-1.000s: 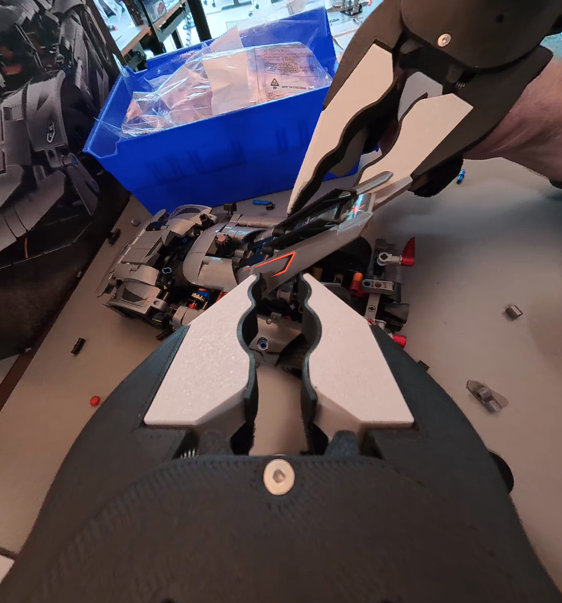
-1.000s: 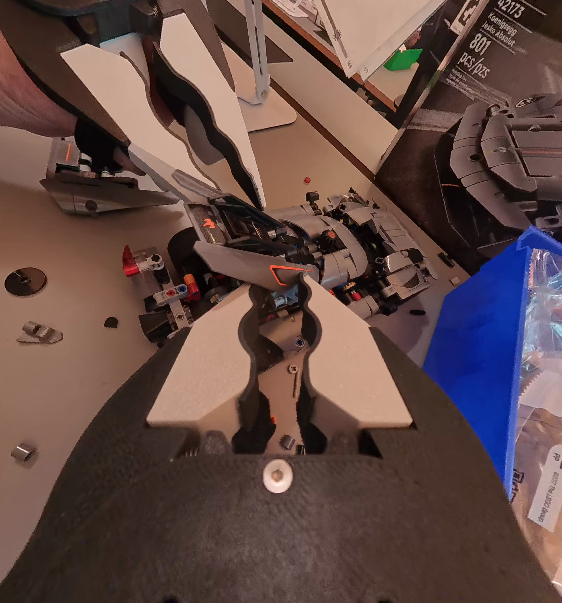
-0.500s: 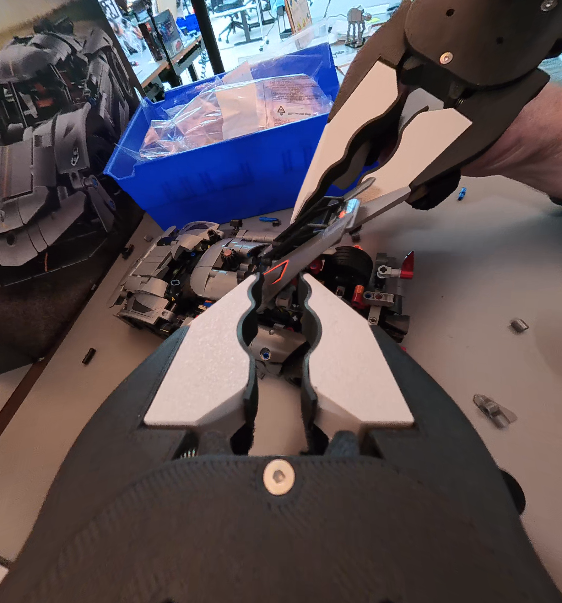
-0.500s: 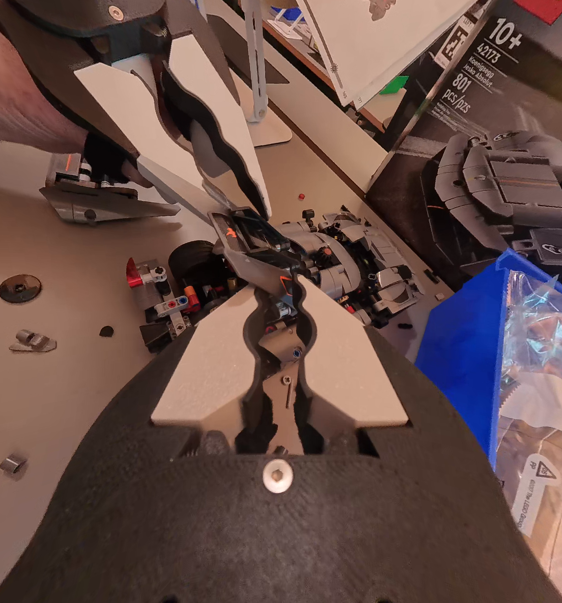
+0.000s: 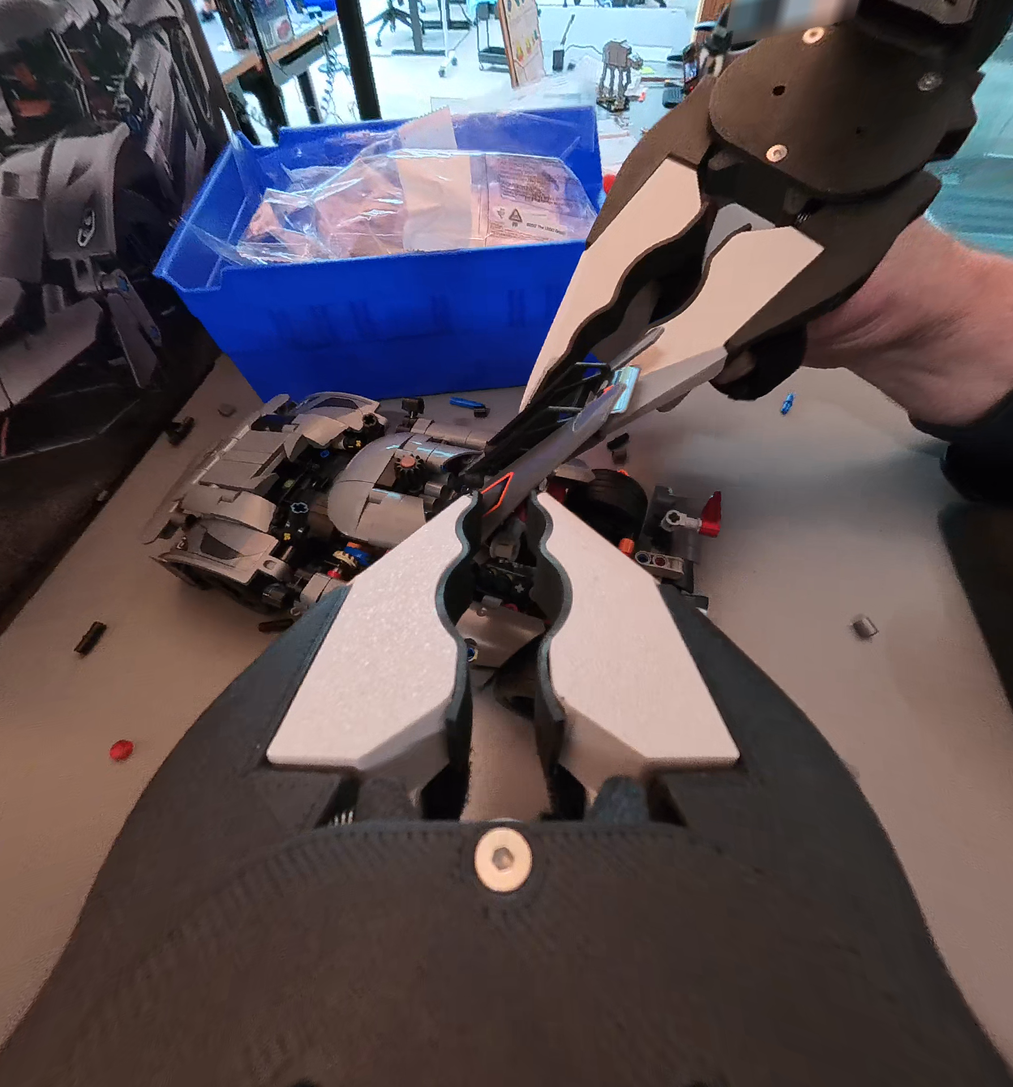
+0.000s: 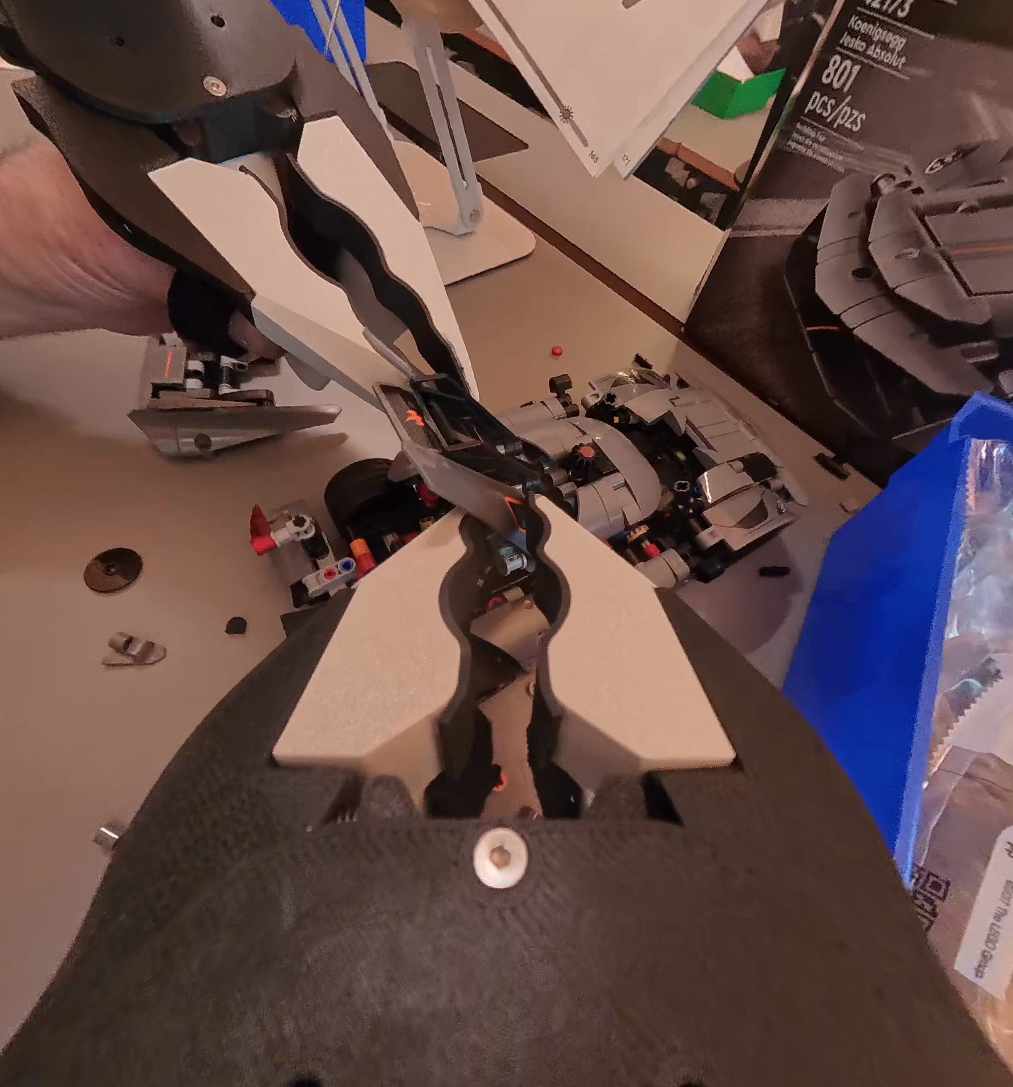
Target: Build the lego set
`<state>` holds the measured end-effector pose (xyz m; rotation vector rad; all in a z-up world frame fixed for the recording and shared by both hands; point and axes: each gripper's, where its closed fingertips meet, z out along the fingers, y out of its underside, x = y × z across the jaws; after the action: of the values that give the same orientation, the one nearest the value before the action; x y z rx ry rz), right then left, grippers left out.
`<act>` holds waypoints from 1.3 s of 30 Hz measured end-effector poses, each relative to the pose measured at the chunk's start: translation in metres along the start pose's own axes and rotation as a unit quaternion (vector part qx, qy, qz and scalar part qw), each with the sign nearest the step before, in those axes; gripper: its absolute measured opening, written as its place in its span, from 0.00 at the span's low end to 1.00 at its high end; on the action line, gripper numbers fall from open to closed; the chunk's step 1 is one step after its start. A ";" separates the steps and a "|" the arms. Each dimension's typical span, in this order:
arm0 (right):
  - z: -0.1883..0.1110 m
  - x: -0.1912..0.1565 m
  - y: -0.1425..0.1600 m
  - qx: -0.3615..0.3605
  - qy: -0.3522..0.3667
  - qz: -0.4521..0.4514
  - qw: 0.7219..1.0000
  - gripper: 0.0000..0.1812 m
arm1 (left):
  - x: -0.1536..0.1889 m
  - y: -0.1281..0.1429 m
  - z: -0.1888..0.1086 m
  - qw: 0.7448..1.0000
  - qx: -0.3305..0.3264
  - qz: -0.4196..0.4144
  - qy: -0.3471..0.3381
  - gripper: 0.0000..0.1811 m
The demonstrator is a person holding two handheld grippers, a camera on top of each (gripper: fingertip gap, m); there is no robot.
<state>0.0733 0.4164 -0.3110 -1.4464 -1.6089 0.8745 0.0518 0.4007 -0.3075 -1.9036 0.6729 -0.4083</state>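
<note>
A grey lego car (image 5: 292,512) lies on the beige table, also seen in the right wrist view (image 6: 639,470). A long grey panel (image 5: 551,447) with orange marks slopes up steeply from its rear (image 6: 457,470). In the left wrist view, my left gripper (image 5: 507,512) has the panel's lower end between its nearly closed tips. My right gripper (image 5: 580,400) pinches the upper end there. In the right wrist view, my right gripper (image 6: 501,517) sits at the lower end and my left gripper (image 6: 433,376) pinches the upper end.
A blue bin (image 5: 375,317) of plastic bags stands behind the car, right of it in the right wrist view (image 6: 880,647). The set's dark box (image 6: 904,235) and a booklet stand (image 6: 469,223) are beyond. A grey wing assembly (image 6: 222,412) and small loose pieces (image 6: 134,650) lie around. The tips of both grippers are at nearly the same place.
The grey panel has swung from lying low over the car to a steep upward slope. Both grippers have stayed on it and risen. The car has stayed on the table.
</note>
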 end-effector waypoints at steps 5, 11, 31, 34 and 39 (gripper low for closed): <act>0.000 0.003 -0.001 -0.012 -0.020 0.029 0.999 0.06 | -0.001 -0.001 0.001 0.998 -0.018 -0.044 0.029 0.07; 0.000 0.003 -0.001 -0.022 -0.040 0.041 0.998 0.08 | 0.000 -0.002 0.001 0.996 -0.009 -0.071 0.045 0.09; -0.006 -0.005 -0.012 -0.015 -0.051 0.043 0.998 0.06 | 0.006 -0.016 -0.005 0.997 0.017 -0.039 0.060 0.07; -0.005 -0.008 -0.016 -0.018 -0.057 0.052 0.997 0.06 | 0.006 -0.017 -0.009 0.996 0.012 -0.053 0.076 0.07; -0.002 -0.012 -0.020 -0.026 -0.058 0.061 0.996 0.07 | 0.005 -0.016 -0.015 0.994 0.009 -0.067 0.091 0.07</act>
<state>0.0669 0.4025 -0.2937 -1.5689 -1.6531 1.0102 0.0518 0.3920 -0.2870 -1.9167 0.6588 -0.6781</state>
